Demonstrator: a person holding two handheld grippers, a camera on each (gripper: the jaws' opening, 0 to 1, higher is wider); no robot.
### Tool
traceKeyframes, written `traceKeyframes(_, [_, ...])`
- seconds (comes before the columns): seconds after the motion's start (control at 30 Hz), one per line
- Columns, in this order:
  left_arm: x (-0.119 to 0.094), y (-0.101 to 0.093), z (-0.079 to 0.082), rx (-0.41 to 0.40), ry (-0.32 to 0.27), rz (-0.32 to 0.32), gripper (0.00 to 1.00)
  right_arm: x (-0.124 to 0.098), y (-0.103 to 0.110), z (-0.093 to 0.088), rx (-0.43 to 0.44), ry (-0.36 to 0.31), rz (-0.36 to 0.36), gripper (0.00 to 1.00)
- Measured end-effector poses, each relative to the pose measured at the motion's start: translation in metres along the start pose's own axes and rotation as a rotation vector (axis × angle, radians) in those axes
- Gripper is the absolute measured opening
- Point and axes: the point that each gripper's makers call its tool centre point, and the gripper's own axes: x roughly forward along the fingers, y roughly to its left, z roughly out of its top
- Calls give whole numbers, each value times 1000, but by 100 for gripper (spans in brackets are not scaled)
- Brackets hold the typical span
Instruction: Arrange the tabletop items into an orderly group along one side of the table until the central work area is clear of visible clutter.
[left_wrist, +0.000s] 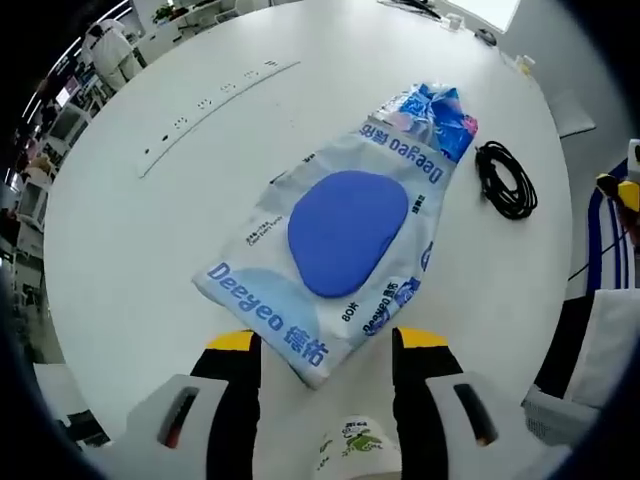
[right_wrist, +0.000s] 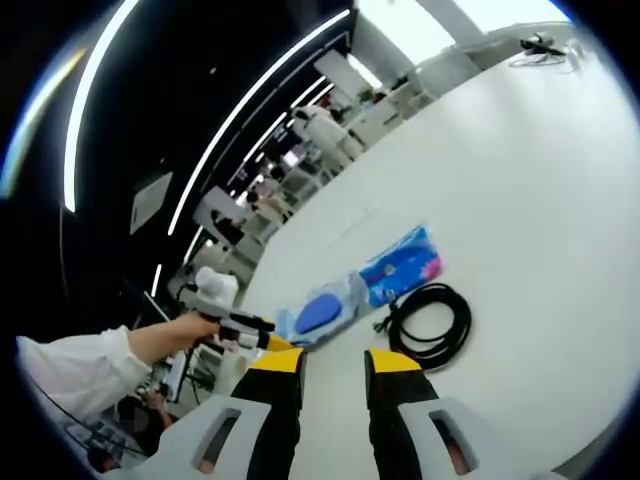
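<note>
one pack (left_wrist: 345, 262) end under claw (left_wrist: 325, 352)

The plastic package (left_wrist: 350, 255) on the tabletop (left_wrist: 150, 250) carries the brand word "Deeyeo" in blue letters, printed near its lower edge and again near its upper end. The smaller print beside it is too small to read.

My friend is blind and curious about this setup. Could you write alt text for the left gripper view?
A light blue plastic package printed "Deeyeo", with a large blue oval on it, lies flat on a round white table, just ahead of the open left claw with its yellow-tipped black jaws. A coiled black cable rests on the table beside the package's far end.
</note>
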Motion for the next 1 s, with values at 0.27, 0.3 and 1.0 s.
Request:
traceKeyframes(0.27, [-9,11,2,13,0,44,51,-1,-2,3,16,-11,-4,22])
traceKeyframes(0.3, [-13,12,2,12,-10,50,53,-1,-2,3,11,-10,-2,23])
traceKeyframes(1.0, [-129,-5,-7,-220,-515,109,84,14,3,5,-173,79,38,40])
